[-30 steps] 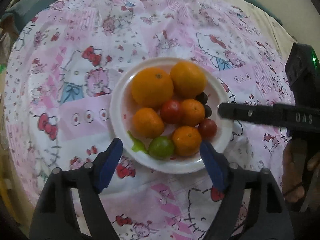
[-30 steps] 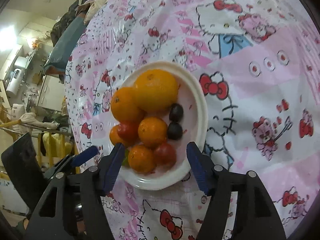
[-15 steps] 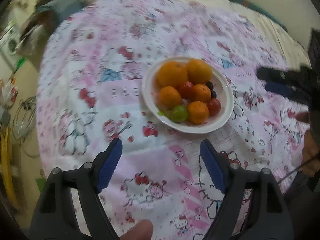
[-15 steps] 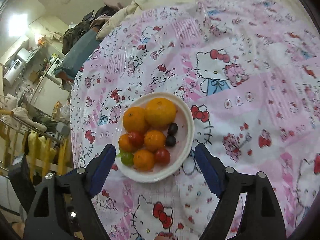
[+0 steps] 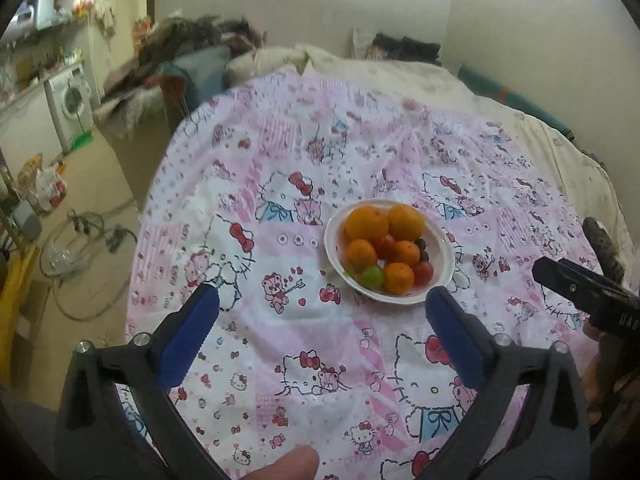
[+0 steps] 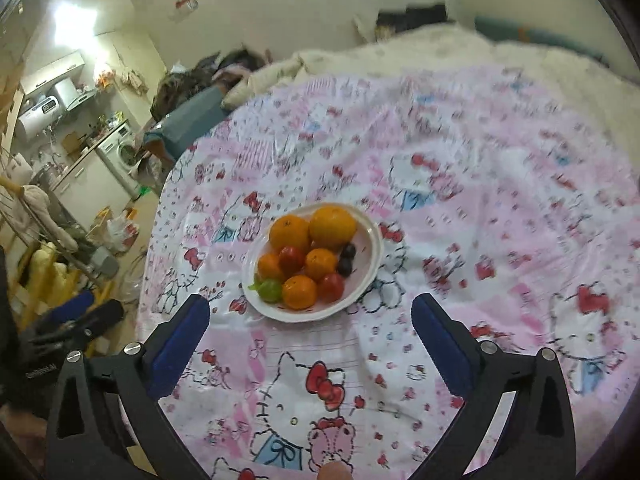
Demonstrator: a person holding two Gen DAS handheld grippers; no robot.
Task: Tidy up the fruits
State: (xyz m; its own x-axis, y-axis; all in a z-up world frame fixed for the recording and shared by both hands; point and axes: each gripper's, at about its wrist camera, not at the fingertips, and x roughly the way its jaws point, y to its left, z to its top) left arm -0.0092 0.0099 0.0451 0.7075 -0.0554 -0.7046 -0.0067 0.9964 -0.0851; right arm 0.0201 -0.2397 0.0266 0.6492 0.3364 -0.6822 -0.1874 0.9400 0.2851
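Observation:
A white plate (image 5: pixel 334 258) (image 6: pixel 370 276) sits on a pink Hello Kitty cloth (image 5: pixel 280 208) and holds several oranges (image 5: pixel 366 222) (image 6: pixel 332 226), red tomatoes (image 5: pixel 423 273) (image 6: pixel 331 287), a green fruit (image 5: pixel 372 277) (image 6: pixel 270 290) and two dark grapes (image 5: pixel 420 245) (image 6: pixel 348 251). My left gripper (image 5: pixel 322 306) is open and empty, well back from the plate. My right gripper (image 6: pixel 310 312) is open and empty, also back from the plate. The right gripper shows at the right edge of the left wrist view (image 5: pixel 580 292).
The cloth covers a round table. A bed with a cream cover (image 5: pixel 400 72) lies behind it. A washing machine (image 5: pixel 70 102) and kitchen clutter stand at the far left. Hoses and bags lie on the floor (image 5: pixel 76 248) left of the table.
Both grippers have pulled back and up from the plate. The plate now looks small, and the room behind the table has come into view. Both stay open and empty.

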